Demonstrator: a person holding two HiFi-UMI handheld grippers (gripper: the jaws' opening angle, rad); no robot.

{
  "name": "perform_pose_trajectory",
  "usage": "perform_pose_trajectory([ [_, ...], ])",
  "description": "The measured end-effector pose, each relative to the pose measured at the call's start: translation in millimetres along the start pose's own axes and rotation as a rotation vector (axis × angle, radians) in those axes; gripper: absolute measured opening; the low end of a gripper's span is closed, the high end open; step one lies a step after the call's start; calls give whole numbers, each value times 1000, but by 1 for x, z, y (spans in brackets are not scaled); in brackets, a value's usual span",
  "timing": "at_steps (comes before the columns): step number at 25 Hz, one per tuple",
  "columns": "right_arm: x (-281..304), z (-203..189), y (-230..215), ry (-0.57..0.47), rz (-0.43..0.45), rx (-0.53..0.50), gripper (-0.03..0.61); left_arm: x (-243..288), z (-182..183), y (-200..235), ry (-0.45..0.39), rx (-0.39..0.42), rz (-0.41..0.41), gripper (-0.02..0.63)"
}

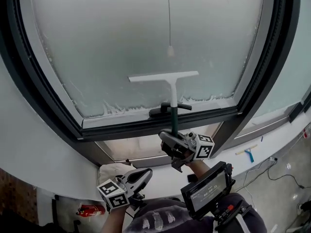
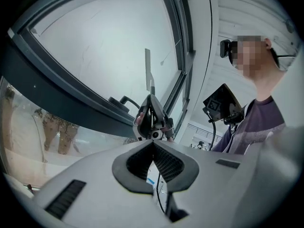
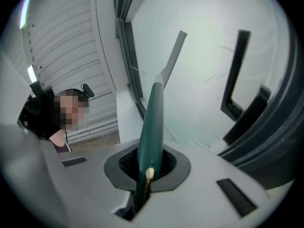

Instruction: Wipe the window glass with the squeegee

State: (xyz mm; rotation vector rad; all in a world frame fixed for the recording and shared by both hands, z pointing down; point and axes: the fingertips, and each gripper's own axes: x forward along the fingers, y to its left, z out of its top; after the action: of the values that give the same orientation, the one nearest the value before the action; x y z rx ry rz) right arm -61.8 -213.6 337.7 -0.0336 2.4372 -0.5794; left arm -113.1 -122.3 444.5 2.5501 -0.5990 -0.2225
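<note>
The squeegee's white blade [image 1: 164, 76] lies flat against the frosted window glass [image 1: 121, 42], a little above the bottom of the pane. Its dark green handle [image 1: 173, 115] runs down into my right gripper [image 1: 172, 136], which is shut on it. In the right gripper view the green handle [image 3: 152, 122] sticks out from between the jaws toward the glass, and the blade [image 3: 173, 56] shows edge-on. My left gripper [image 1: 145, 174] hangs lower and to the left, away from the glass, shut with nothing in it. The left gripper view shows its jaws [image 2: 153, 142] closed together and the right gripper [image 2: 152, 118] beyond them.
A black window handle [image 1: 170, 109] sits on the lower frame just behind the squeegee handle. A pull cord [image 1: 170, 50] hangs in front of the glass. The dark window frame [image 1: 146, 127] borders the pane. A blue-handled tool [image 1: 249, 153] lies on the sill at right.
</note>
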Motion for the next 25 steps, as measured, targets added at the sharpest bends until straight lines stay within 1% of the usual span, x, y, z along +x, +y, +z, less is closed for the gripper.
perform_pose_trajectory([
  [2, -1, 2, 13, 66, 11, -54, 0, 7, 0, -3, 1, 7, -7, 8],
  [4, -4, 1, 23, 143, -1, -104, 0, 17, -2, -9, 6, 17, -18, 8],
  [6, -9, -3, 21, 231, -62, -152, 0, 27, -5, -13, 8, 20, -28, 8],
  [8, -18, -7, 9, 296, -143, -169, -2, 36, -10, -16, 9, 20, -38, 8],
  [10, -28, -7, -5, 314, -200, -136, -2, 43, -12, -20, 9, 22, -38, 8],
  [13, -39, -4, -15, 326, -225, -115, -2, 52, -12, -25, -1, 18, -19, 8],
  [17, -44, 2, -18, 357, -219, -124, 0, 63, -14, -30, -14, 28, -6, 8],
  [21, -56, -2, -20, 432, -273, -193, -2, 72, -26, -36, -12, 9, 6, 8],
  [22, -59, 0, -21, 426, -277, -184, 0, 73, -28, -36, -10, 7, 6, 8],
  [23, -60, 4, -24, 408, -275, -152, -2, 74, -29, -35, -7, 3, 10, 8],
  [25, -62, 11, -30, 352, -255, -60, 0, 76, -26, -33, -2, -6, 21, 8],
])
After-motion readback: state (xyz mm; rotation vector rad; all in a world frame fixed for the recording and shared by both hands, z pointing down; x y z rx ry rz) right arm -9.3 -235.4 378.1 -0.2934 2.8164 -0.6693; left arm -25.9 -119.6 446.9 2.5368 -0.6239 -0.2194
